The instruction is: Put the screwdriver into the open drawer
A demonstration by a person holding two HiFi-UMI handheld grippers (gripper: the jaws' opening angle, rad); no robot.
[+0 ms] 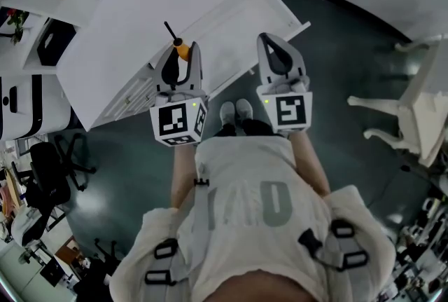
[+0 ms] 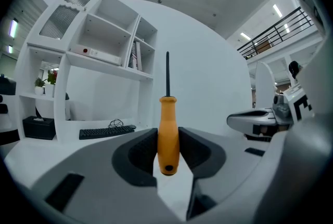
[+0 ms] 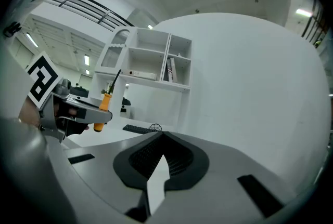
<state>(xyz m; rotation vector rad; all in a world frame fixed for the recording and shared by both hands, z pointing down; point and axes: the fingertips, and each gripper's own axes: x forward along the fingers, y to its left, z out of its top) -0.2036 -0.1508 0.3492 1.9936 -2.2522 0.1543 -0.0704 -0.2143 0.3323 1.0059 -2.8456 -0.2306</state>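
A: Where is the screwdriver (image 2: 167,114) sitting?
B: The left gripper (image 2: 167,132) is pinching its orange handle, with the shaft pointing up. It's hanging in the air near the open drawer (image 1: 234,34).
A: And the right gripper (image 3: 160,137)?
B: It's hovering alongside, with its jaws pressing together.

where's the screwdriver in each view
Head view: screwdriver upper centre-left, in the left gripper.
Left gripper view: screwdriver dead centre, upright between the jaws.
Right gripper view: screwdriver small, at mid-left.
Shared landmark: white shelf unit, in both gripper views.
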